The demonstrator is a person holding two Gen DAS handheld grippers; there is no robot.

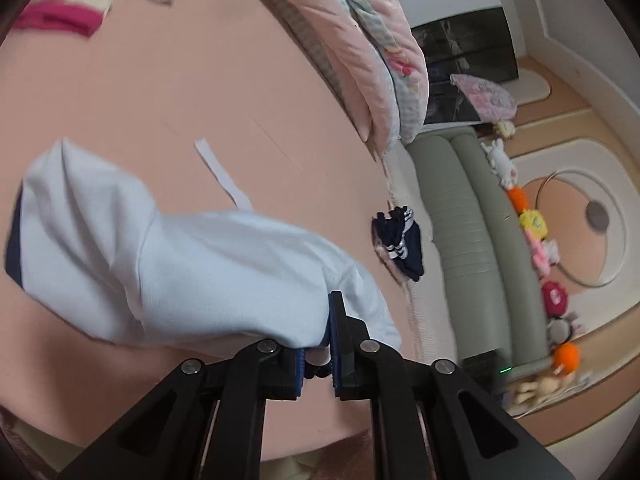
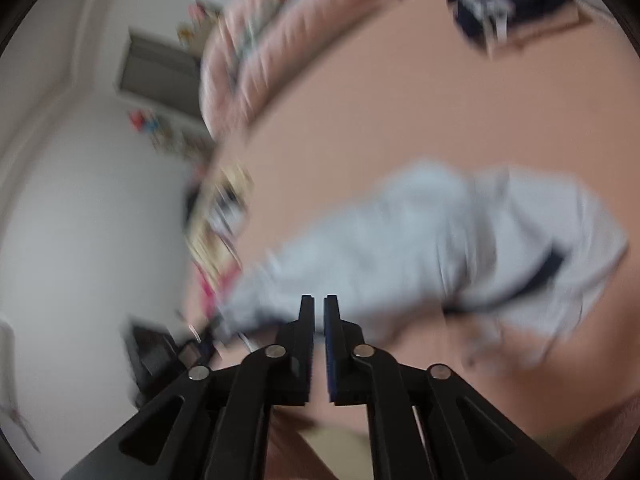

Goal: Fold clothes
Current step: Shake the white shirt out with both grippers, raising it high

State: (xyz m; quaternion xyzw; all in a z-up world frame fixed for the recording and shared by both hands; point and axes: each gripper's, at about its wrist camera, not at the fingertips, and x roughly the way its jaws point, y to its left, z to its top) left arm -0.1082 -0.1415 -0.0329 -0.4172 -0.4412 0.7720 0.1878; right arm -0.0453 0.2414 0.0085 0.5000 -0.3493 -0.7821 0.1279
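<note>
A pale blue garment (image 1: pixel 160 264) is pinched at one edge by the left gripper (image 1: pixel 320 344), cloth seen between its fingers; the rest is bunched and draped over the pink bed (image 1: pixel 160 100), not flat, no neat fold visible. The right gripper (image 2: pixel 316 320) is blurred, fingers nearly closed; whether cloth is held cannot be told. Folding looks unfinished. A navy striped garment (image 1: pixel 400 244) lies near the bed edge, more clothes (image 1: pixel 80 8) far off, a quilt (image 1: pixel 360 48) along one side, a white strip (image 1: pixel 220 172) close by.
</note>
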